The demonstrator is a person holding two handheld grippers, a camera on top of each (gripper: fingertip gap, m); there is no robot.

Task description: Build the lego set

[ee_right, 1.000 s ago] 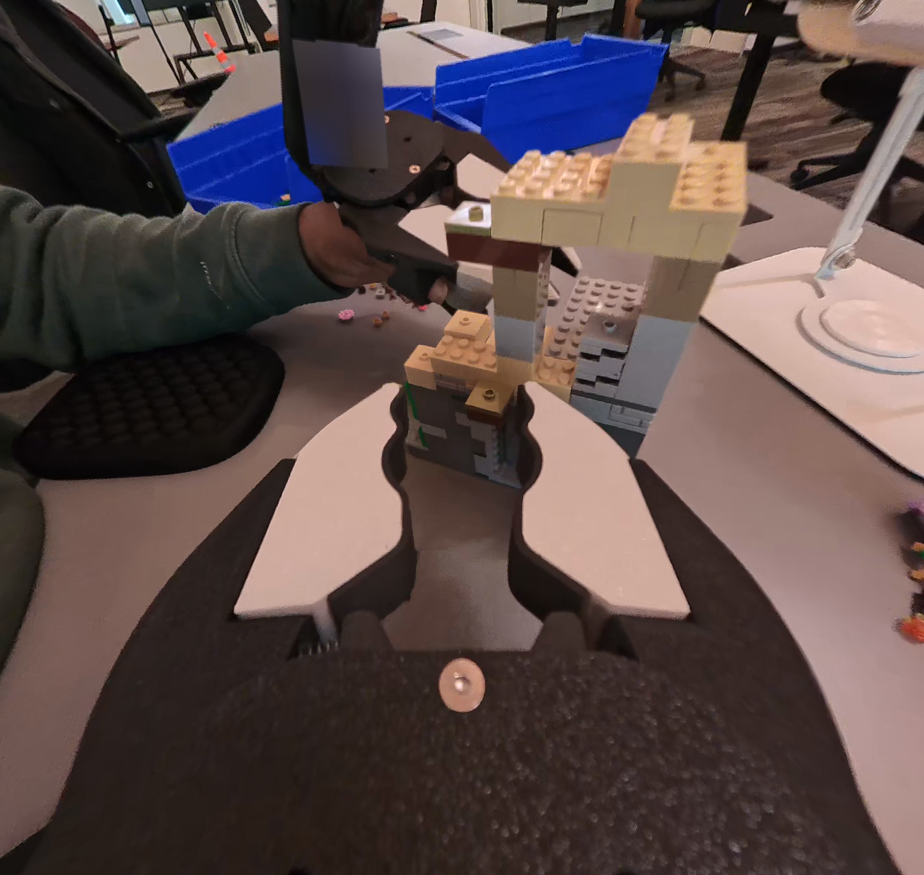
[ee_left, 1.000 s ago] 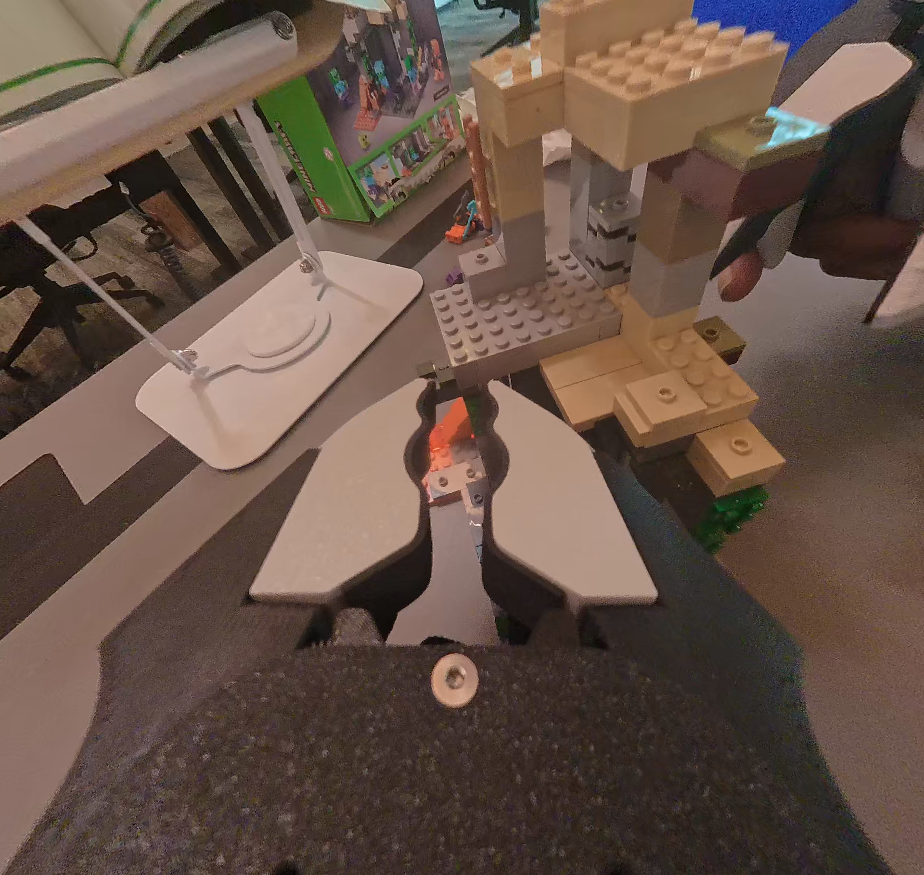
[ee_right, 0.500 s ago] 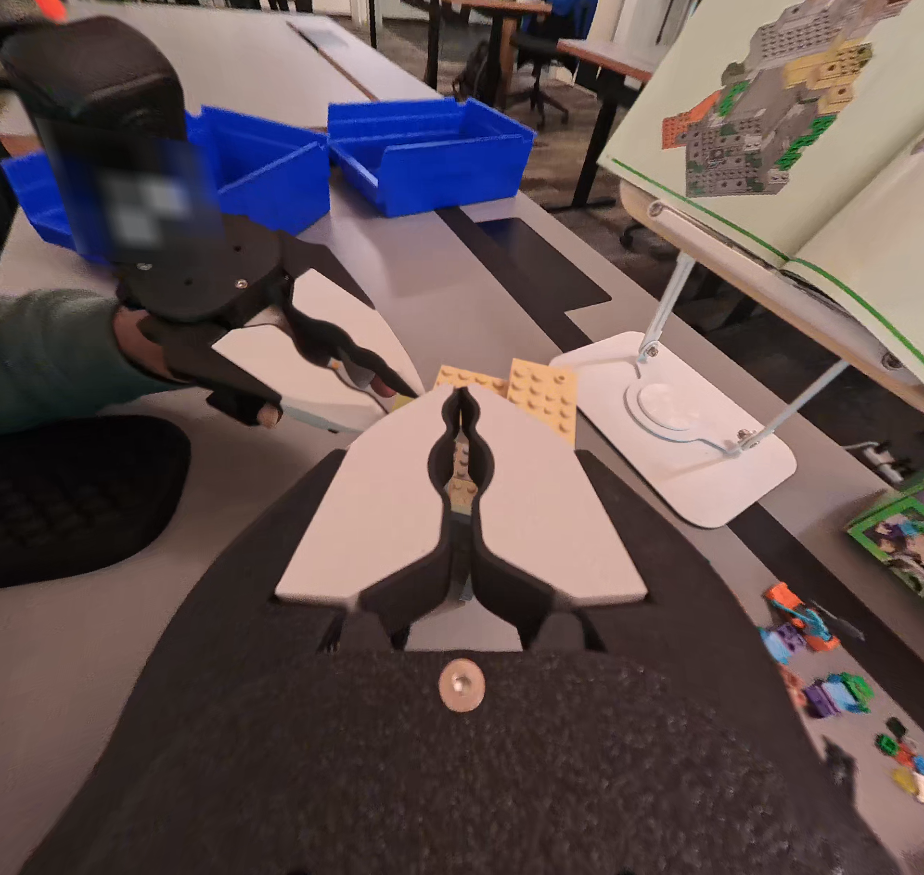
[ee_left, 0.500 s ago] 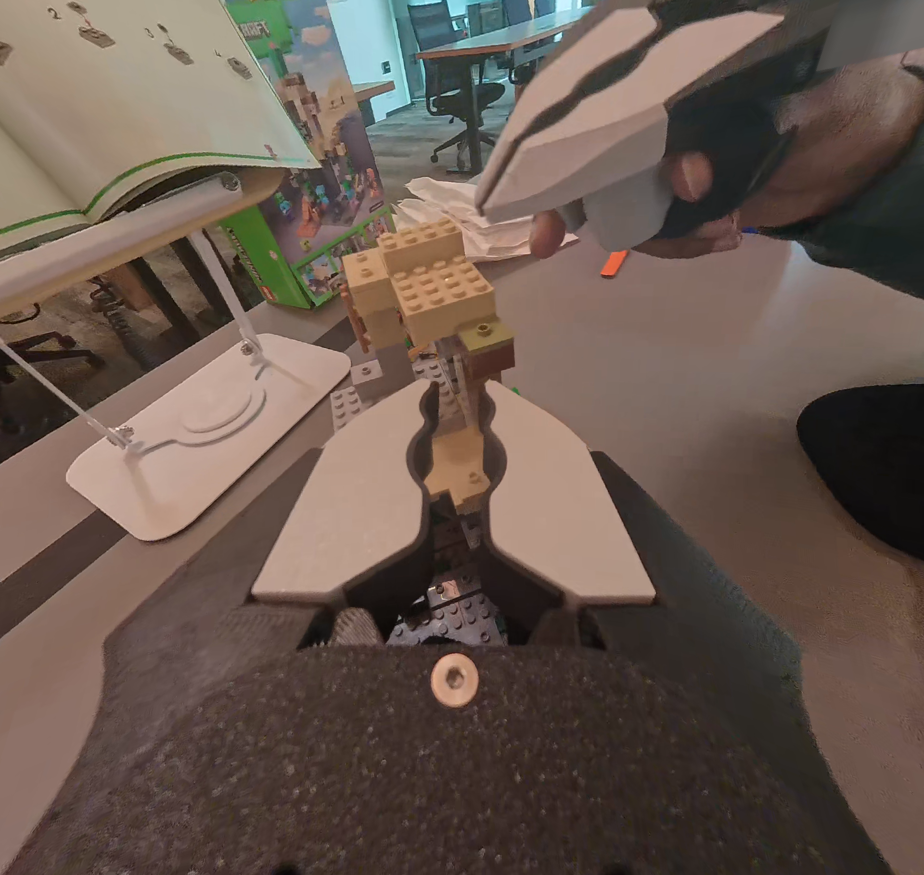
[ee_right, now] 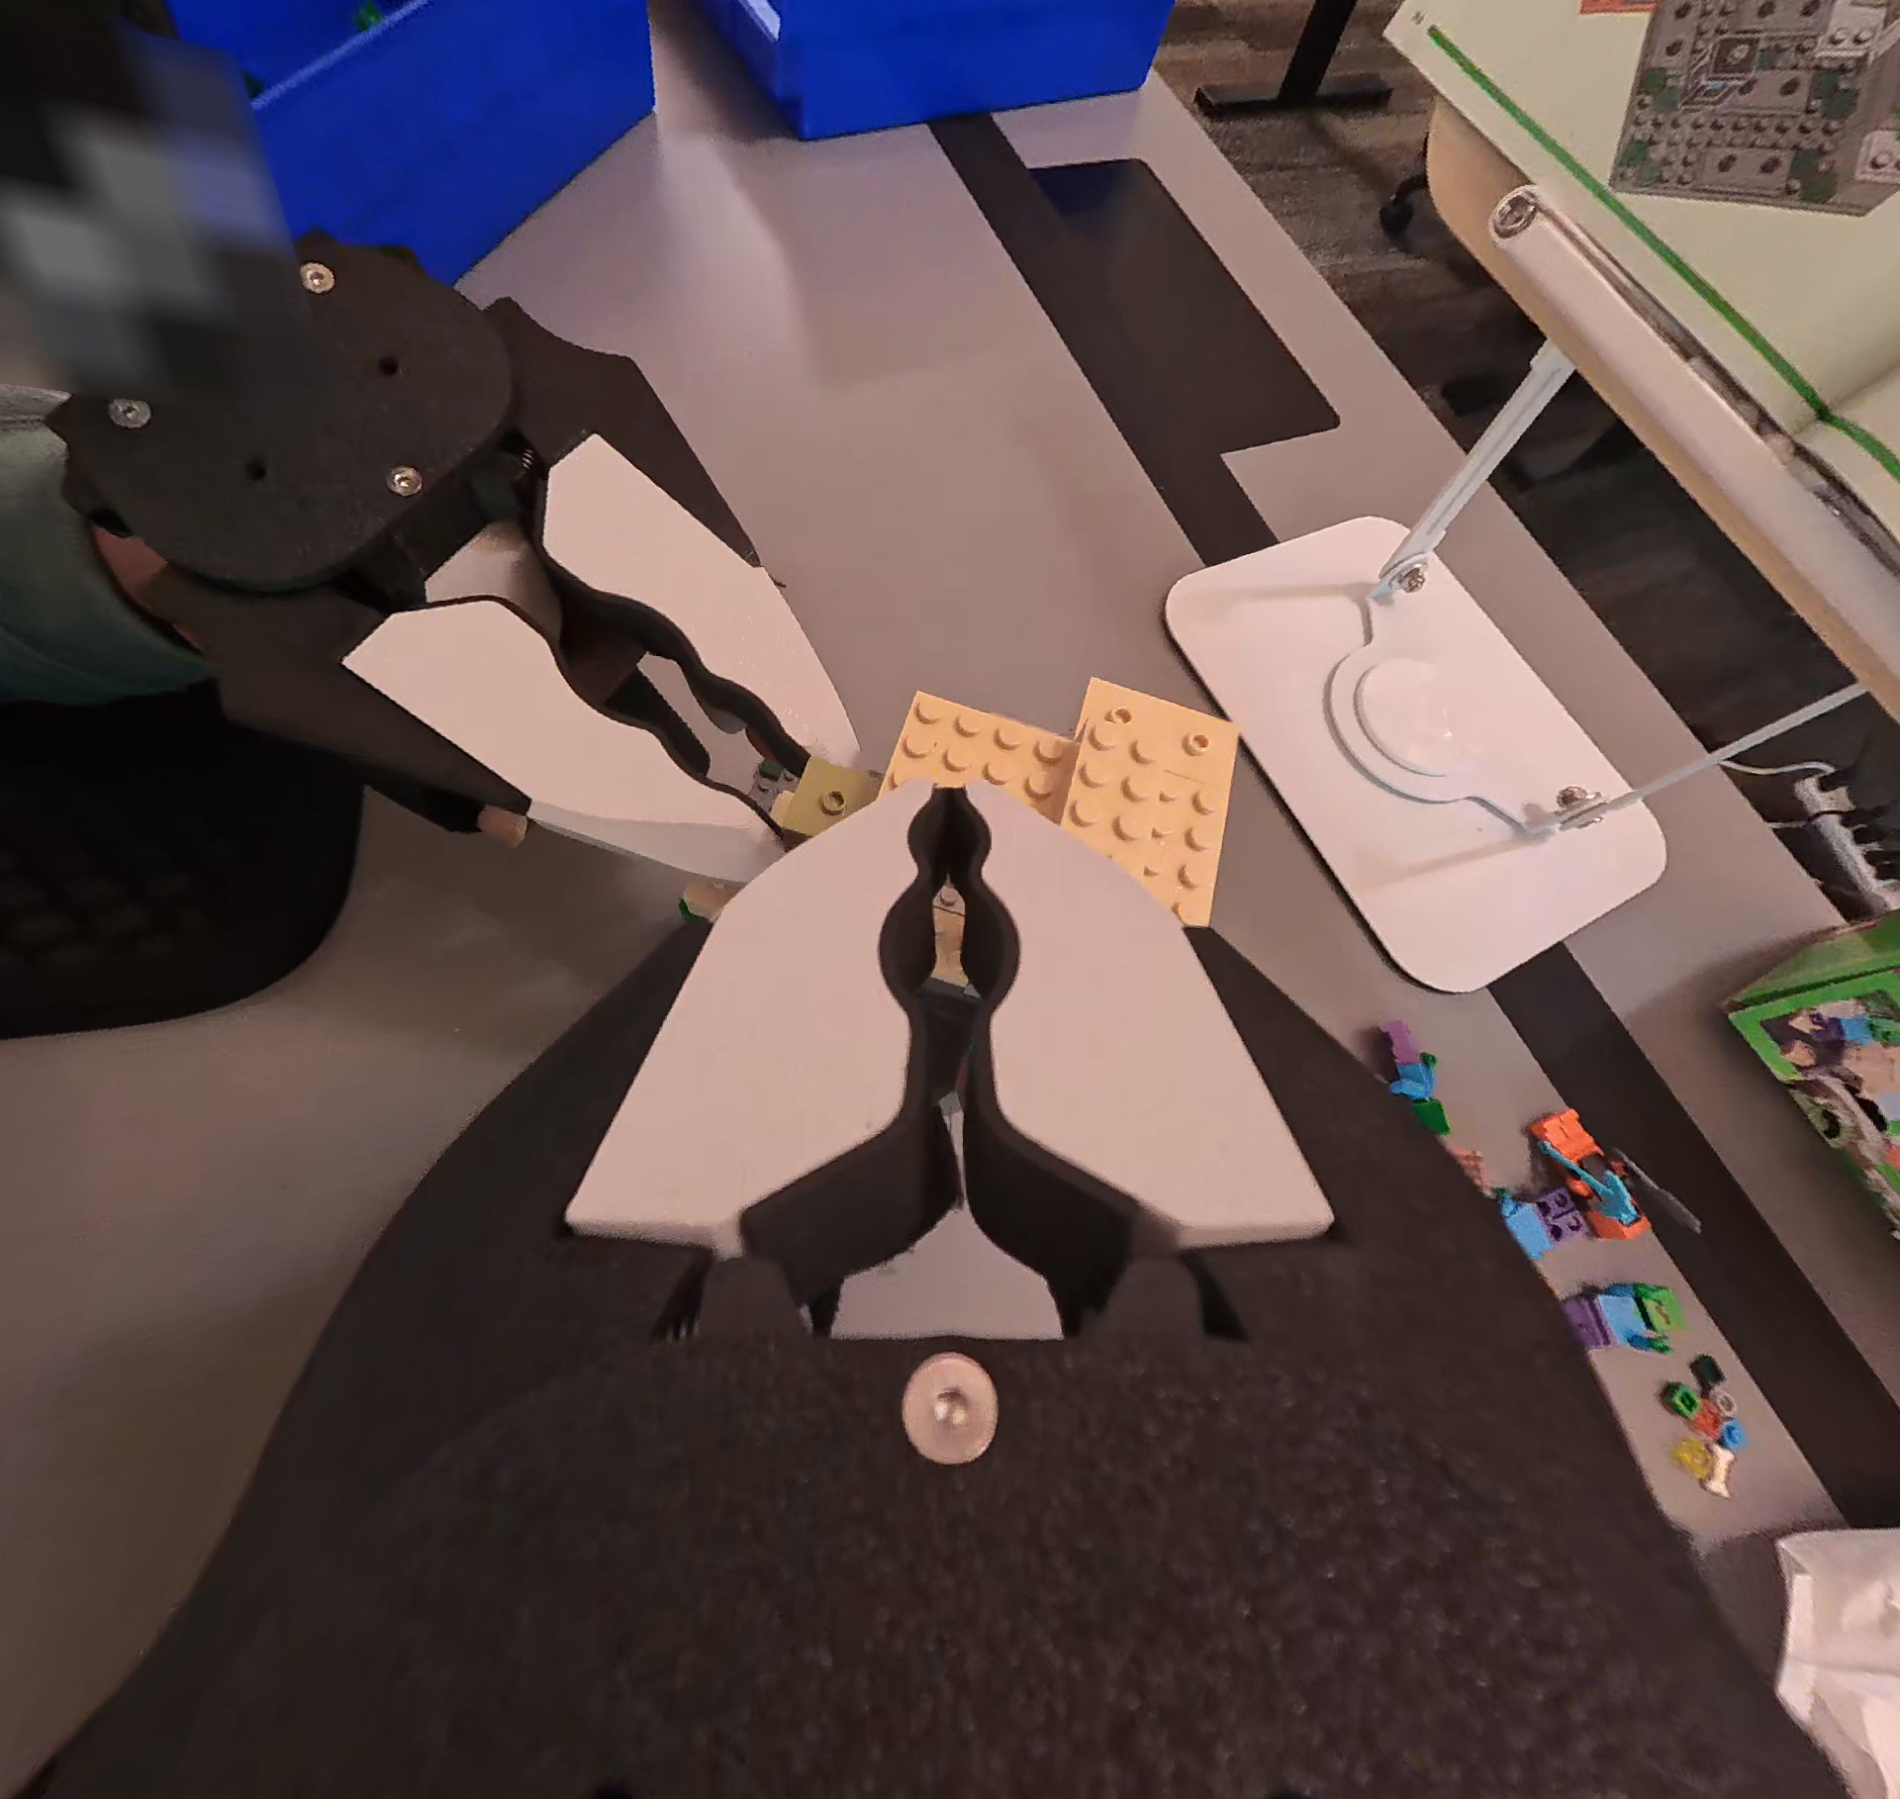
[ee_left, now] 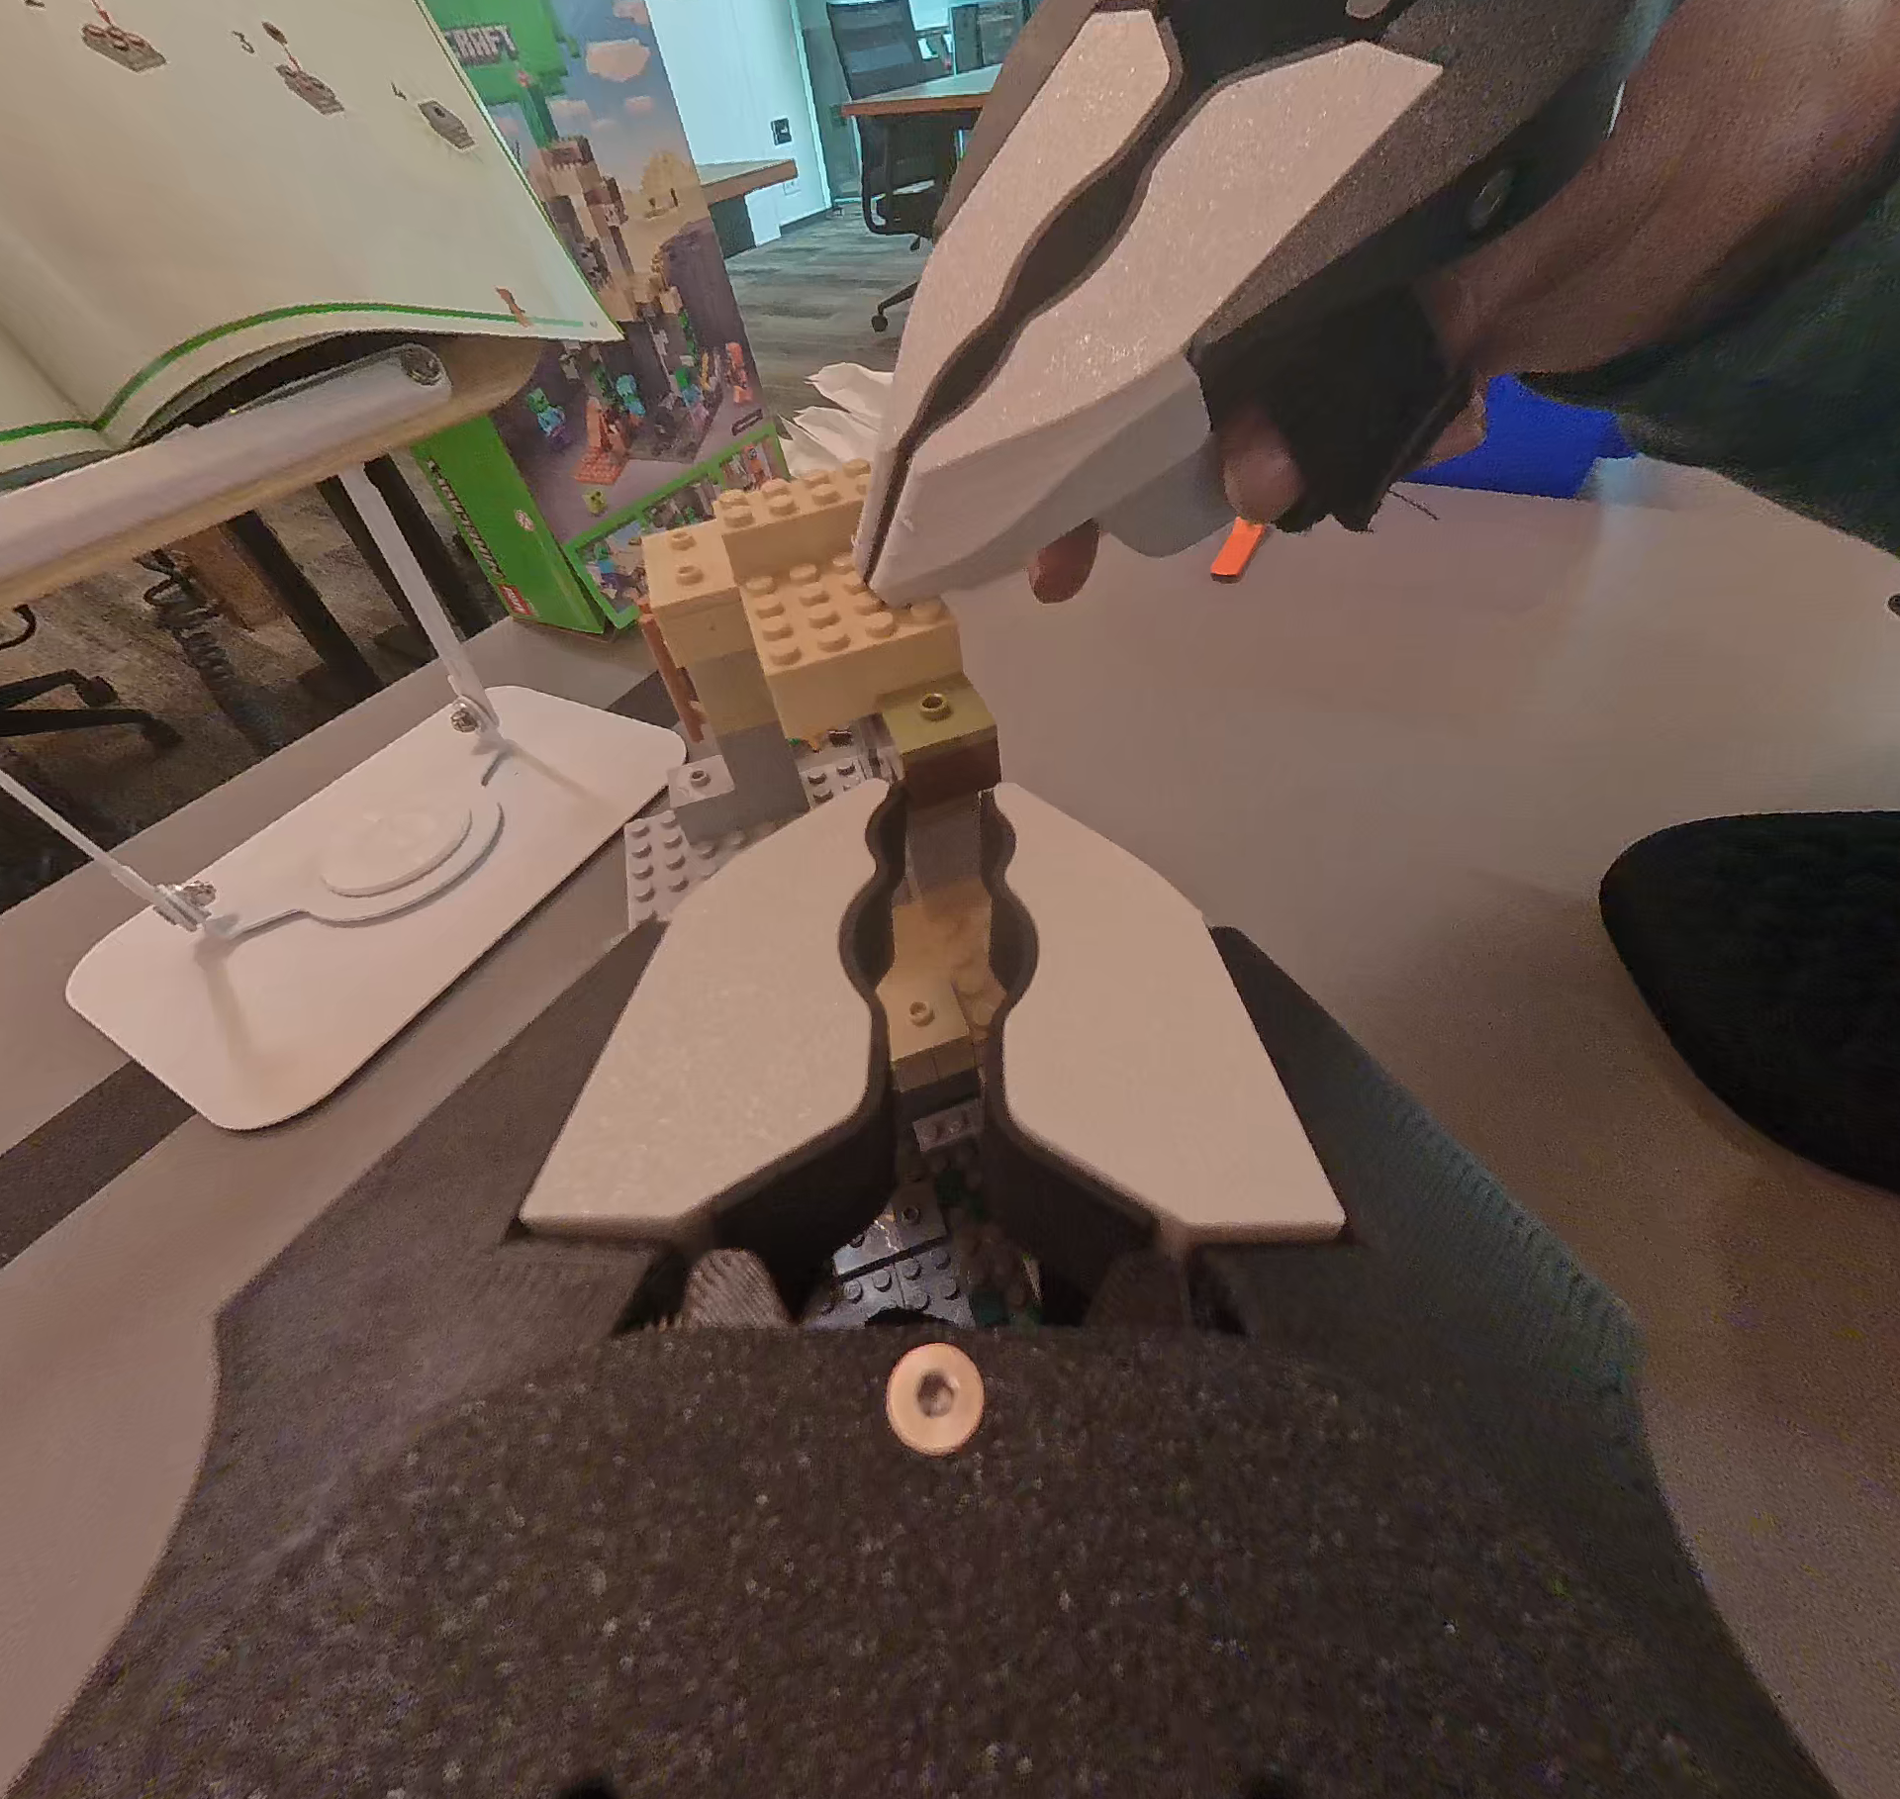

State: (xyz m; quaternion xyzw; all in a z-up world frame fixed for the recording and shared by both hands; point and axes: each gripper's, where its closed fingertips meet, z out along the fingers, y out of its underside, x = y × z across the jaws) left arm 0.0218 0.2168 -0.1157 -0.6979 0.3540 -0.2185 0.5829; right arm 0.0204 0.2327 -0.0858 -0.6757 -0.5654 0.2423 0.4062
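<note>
Model: lego build (ee_left: 823,639) stands on the grey table (ee_left: 1337,773), tan studded blocks on top, grey and brown columns below, dark base low down.
Left gripper: left gripper (ee_left: 941,824) sits low against the build — fingers a narrow way apart with the column and tan steps showing in the gap; whether the pads actually press the bricks, I cannot tell.
Right gripper: right gripper (ee_left: 884,557) comes in from above, fingertips drawn together with only a thin slit between them, tips touching the tan studded top; nothing visible held in them.
Top-down look: from the right wrist view the tan plates (ee_right: 1080,773) lie just beyond the closed tips (ee_right: 951,804), an olive one-stud piece (ee_right: 828,794) beside them at the left gripper's tips (ee_right: 781,804).
Surroundings: white stand base (ee_right: 1439,752) with instruction booklet (ee_left: 206,208) above it, green set box (ee_left: 617,310) behind — blue bins (ee_right: 720,22) at the far edge, loose small pieces (ee_right: 1573,1225) to the right.
</note>
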